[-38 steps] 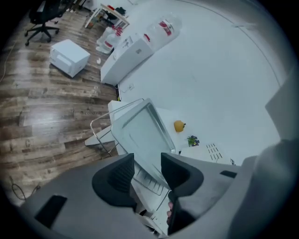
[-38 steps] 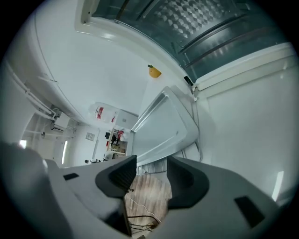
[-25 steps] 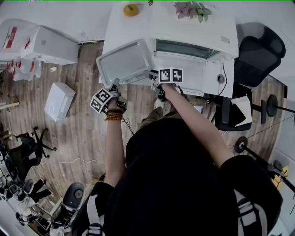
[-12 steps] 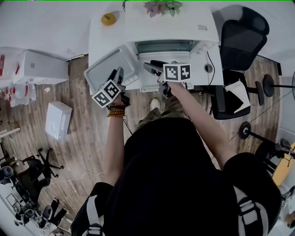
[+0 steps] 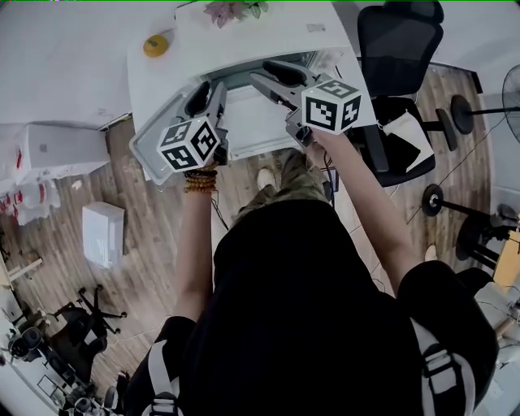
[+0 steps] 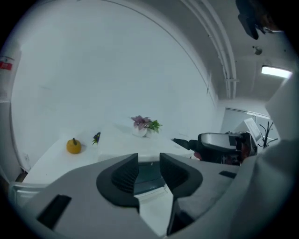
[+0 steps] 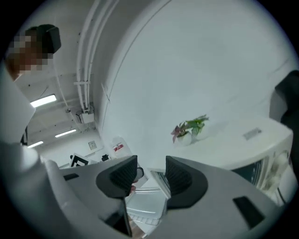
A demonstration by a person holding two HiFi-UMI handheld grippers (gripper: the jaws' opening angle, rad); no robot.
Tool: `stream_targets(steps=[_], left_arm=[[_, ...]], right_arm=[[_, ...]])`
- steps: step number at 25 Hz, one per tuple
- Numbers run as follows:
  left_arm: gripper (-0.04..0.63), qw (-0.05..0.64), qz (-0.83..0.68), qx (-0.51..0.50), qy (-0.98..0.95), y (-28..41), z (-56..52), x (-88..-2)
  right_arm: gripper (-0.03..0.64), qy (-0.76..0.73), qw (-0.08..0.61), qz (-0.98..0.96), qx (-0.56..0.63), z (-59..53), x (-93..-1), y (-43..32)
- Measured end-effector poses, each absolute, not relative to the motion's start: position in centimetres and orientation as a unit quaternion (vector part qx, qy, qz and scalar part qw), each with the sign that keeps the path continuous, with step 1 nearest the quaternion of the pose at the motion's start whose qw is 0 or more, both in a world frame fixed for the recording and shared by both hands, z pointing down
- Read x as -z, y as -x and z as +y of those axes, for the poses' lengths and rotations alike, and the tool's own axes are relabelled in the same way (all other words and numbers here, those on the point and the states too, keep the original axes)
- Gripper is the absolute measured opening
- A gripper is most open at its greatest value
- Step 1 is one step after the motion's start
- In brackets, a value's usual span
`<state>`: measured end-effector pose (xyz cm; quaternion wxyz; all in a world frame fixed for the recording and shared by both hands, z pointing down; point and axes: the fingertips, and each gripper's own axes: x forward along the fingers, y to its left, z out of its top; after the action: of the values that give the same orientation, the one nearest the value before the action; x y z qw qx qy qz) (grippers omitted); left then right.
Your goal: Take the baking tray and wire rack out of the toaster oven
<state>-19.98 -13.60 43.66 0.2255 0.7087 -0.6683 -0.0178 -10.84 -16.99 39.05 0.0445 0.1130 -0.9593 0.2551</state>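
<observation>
Both grippers are held raised in front of the person, over the near edge of the white tabletop (image 5: 146, 81).

**Left gripper.** The left gripper (image 5: 207, 93) is pointed toward the toaster oven (image 5: 276, 41). Its jaws are set apart with nothing between them. In the left gripper view, only the oven's dark glass is seen through the gap.

**Right gripper.** The right gripper (image 5: 258, 70) is held just beside the left one, above the lowered oven door (image 5: 248, 126). Its jaws are likewise apart, and nothing is clamped in them.

**Baking tray.** The grey baking tray (image 5: 154, 134) is laid flat on the tabletop, outside the oven and to its left. It is partly covered in the head view by the left gripper's marker cube (image 5: 187, 145).

**Wire rack.** In the right gripper view, a pale ribbed piece (image 7: 142, 205) is seen low down beyond the jaws. It may be the wire rack, but the view is too blurred for that to be confirmed.

**Surroundings.** A small orange pumpkin (image 5: 156, 45) is placed at the far left of the tabletop. A potted plant (image 5: 231, 10) is set on the white surface behind the oven's front. A black office chair (image 5: 398, 49) is stood to the right of the tabletop. White boxes (image 5: 104, 234) are left on the wooden floor (image 5: 162, 244) to the left.
</observation>
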Motion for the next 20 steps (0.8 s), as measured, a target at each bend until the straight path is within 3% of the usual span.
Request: stream_targets(steps=[11, 20], left_arm=[[0.151, 0.071, -0.646, -0.004, -0.760, 14.3, -18.2, -33.5], [0.106, -0.047, -0.684, 0.007, -0.728, 12.1, -17.6, -29.6]], right_arm=[[0.183, -0.194, 0.014, -0.981, 0.007, -18.1, -29.6, 7.7], [0.167, -0.337, -0.030, -0.935, 0.108, -19.3, -26.6, 3.7]])
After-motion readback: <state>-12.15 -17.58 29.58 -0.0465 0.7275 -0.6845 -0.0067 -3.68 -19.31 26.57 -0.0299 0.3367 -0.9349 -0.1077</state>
